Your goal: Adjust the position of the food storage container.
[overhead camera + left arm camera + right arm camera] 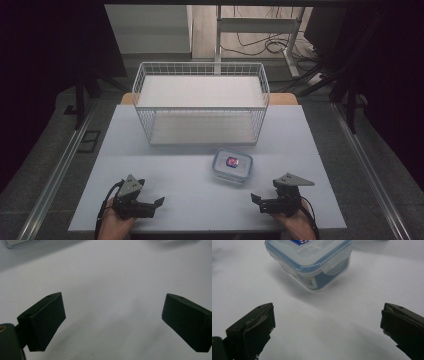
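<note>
Left gripper (150, 204): nearest me, at about 7 o'clock on the table (165, 165), lying low and pointing toward 3 o'clock; its jaws stand spread wide with bare tabletop between them, as the left gripper view (113, 315) shows.
Right gripper (260, 202): at about 5 o'clock, mirroring the other and pointing toward 9 o'clock; its jaws are spread just as wide and pinch nothing, seen also in the right gripper view (328, 325).
Hands: I hold one gripper in each, my left hand (116, 222) and right hand (295, 225) coming in from 6 o'clock.
Container (233, 165): a small clear box with a blue-rimmed clip lid, sitting on the table at about 11 o'clock from my right gripper, near it but apart; in the right gripper view (312, 262) it sits ahead of the jaws, untouched.
Label: something red and blue shows through the lid, perhaps a sticker; too small to read.
Wire basket (200, 67): white, at 12 o'clock beyond the container, resting on the far half of the table.
</note>
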